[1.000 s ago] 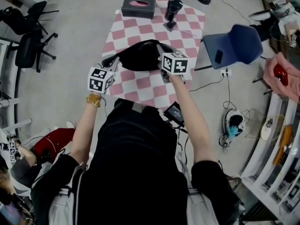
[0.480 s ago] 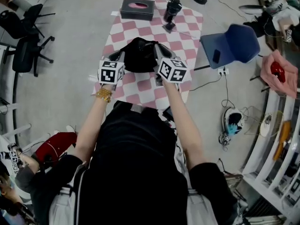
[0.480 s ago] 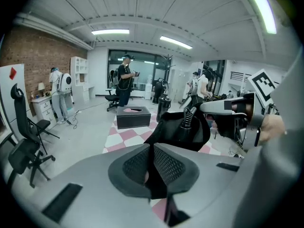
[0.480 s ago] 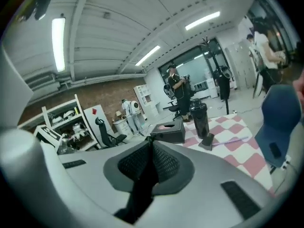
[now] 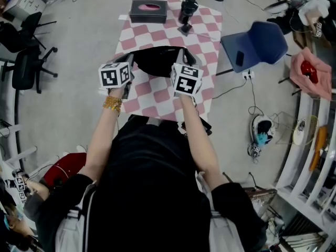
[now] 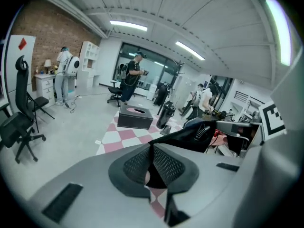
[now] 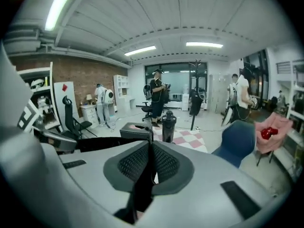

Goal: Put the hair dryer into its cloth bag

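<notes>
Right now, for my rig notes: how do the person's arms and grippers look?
The left gripper and right gripper: grey moulded shells, dark mesh-textured pads, each bearing a white cube with black square markers. Black short-sleeved top; gold bead bracelet on left wrist.

You have no words, brands or numbers to read here — only black-and-white square markers on the cubes of your left gripper (image 6: 151, 148) and right gripper (image 7: 151, 147). A white panel (image 6: 27, 56) bears a red diamond.
</notes>
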Demonstrator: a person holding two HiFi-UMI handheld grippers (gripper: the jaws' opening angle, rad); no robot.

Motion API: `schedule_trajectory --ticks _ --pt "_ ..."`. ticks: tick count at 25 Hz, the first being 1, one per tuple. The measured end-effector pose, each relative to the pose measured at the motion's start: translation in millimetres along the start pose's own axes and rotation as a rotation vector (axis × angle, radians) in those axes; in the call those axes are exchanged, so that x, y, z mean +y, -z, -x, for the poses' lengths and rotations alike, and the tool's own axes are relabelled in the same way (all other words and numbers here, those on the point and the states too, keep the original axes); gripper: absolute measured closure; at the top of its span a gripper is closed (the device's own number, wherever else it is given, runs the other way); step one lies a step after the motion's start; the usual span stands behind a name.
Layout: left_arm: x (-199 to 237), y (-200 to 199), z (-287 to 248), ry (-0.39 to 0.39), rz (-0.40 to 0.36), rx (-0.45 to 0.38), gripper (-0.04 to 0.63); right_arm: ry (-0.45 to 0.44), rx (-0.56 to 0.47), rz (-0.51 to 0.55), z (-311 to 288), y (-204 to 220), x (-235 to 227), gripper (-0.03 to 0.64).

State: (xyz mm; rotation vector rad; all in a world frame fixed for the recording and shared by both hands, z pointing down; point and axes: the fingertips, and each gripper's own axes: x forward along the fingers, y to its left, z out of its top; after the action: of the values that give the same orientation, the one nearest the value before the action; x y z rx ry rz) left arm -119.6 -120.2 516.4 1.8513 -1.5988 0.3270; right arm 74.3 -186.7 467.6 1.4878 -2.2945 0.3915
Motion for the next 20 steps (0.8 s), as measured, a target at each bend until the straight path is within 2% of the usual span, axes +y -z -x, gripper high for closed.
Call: schedule_trajectory --ticks 2,5,7,10,12,14,15,17,18,20 --pt "1.6 1.1 -4.4 -0.005 0.019 0.012 0.565 0.048 0.019 0.045 -3.6 3.0 2.7 0.588" --pt "-8.8 1.9 -12.9 0.005 0.049 -0.004 0.565 0.063 0.016 0.046 -12.1 3.7 14.7 0.588" --pt "-9.1 1.7 -14.9 0.021 0.077 -0.015 0.565 0.043 0.026 0.068 -16.5 4.2 12.3 0.588" --pt "2.5 -2.6 -13.6 0.034 0.106 -0.011 0.565 -0.013 -0.010 0.197 -15.4 -2.8 -1.2 0.576" --pt "7.2 -6.0 -13.6 0.044 0.111 -0.009 0.565 -0.052 -0.112 0.377 -1.0 -15.7 -3.6 0.534" --pt "5.9 -8.2 -11.5 0.050 0.079 -0.014 0.565 -0.151 -0.220 0.655 20.5 -16.0 20.1 0.534" --pt "4.5 -8.3 -9.9 0.051 0.056 -0.018 0.565 -0.217 -0.238 0.814 26.2 -6.2 38.7 0.534" --pt "1.9 -5.6 -9.0 0.055 0.037 -0.022 0.565 -0.304 -0.201 1.076 20.5 24.1 66.2 0.532" --pt "0.0 -3.4 -10.0 0.057 0.029 -0.019 0.565 -0.321 -0.169 1.155 12.5 38.4 72.5 0.531" --pt "-4.7 0.0 -12.3 0.056 -0.009 -0.009 0.565 -0.354 -0.119 1.232 -4.1 59.0 81.6 0.514"
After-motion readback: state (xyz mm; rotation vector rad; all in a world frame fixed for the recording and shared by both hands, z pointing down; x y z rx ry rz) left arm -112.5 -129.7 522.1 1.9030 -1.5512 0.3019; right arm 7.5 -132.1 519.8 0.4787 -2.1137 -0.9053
